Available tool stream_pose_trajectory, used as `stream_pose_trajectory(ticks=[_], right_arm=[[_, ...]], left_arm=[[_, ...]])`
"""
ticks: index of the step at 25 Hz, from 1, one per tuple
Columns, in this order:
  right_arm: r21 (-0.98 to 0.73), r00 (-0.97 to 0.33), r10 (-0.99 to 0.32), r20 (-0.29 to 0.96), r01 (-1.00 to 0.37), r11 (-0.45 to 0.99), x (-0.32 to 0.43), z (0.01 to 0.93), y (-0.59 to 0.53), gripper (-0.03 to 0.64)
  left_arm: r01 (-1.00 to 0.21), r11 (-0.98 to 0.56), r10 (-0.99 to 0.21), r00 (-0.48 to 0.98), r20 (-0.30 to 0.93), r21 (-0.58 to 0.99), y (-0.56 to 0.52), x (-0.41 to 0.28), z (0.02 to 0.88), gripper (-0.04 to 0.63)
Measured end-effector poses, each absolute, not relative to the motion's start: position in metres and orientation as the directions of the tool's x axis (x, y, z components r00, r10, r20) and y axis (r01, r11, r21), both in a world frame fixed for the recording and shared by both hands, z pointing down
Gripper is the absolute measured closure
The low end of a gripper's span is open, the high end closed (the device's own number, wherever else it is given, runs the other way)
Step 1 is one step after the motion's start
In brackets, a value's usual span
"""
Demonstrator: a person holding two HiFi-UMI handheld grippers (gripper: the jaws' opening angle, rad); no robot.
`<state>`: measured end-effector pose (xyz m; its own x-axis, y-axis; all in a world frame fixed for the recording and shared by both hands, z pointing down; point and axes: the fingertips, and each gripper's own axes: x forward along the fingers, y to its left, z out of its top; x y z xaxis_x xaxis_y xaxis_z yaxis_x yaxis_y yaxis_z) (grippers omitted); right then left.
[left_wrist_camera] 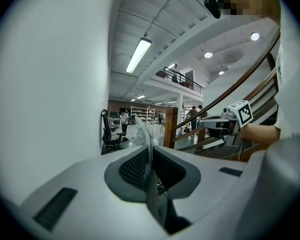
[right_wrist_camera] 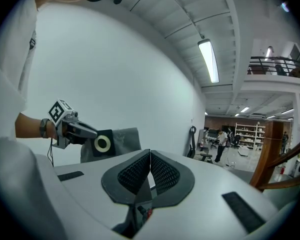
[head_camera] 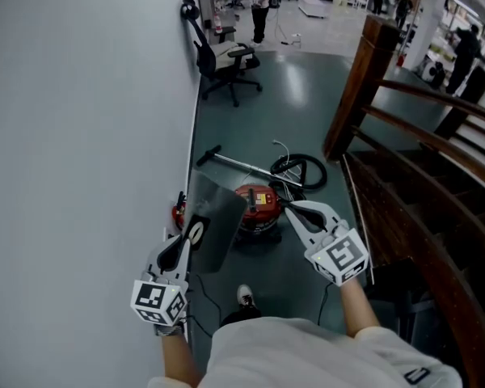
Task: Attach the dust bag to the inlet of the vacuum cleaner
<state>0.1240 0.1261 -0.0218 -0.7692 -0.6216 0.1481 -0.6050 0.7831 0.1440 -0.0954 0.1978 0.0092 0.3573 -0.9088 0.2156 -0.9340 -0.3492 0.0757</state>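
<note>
Pale shirt (head_camera: 307, 350) of the person fills the bottom of the head view, with a shoe (head_camera: 244, 296) just beyond. Left gripper (head_camera: 191, 234) is clenched on the dust bag (head_camera: 218, 217). A thin grey edge is pinched between its pads, and the pale ring (right_wrist_camera: 102, 143) on the black collar sits beside the tips. The bag hangs in the air by the wall, near the red vacuum cleaner (head_camera: 257, 205) and not touching it. Right gripper (head_camera: 291, 208) is clenched on nothing, over the cleaner's right side. Hose (head_camera: 309, 168) is coiled behind.

Step in hand, as I judge: bringing the bag to the machine, fitting not begun. Inlet not made out from here, possibly under the lid. Next: find the inlet, square the ring to it, press on.
</note>
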Motion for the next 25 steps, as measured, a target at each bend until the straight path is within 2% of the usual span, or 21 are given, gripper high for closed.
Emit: stream_pose_trajectory(ticks=[14,25], right_arm=[[0.116,-0.753,-0.624,0.207,-0.615,0.78,0.073,0.012,0.068,0.589],[0.109,-0.721,-0.633,0.282,-0.632,0.768,0.053,0.054,0.021,0.589]], left_arm=[[-0.92,-0.377,-0.884,0.392,0.257,0.106,0.139,-0.137,0.04,0.56],[-0.934,-0.345,-0.884,0.356,0.302,0.091,0.099,-0.165,0.078,0.56]])
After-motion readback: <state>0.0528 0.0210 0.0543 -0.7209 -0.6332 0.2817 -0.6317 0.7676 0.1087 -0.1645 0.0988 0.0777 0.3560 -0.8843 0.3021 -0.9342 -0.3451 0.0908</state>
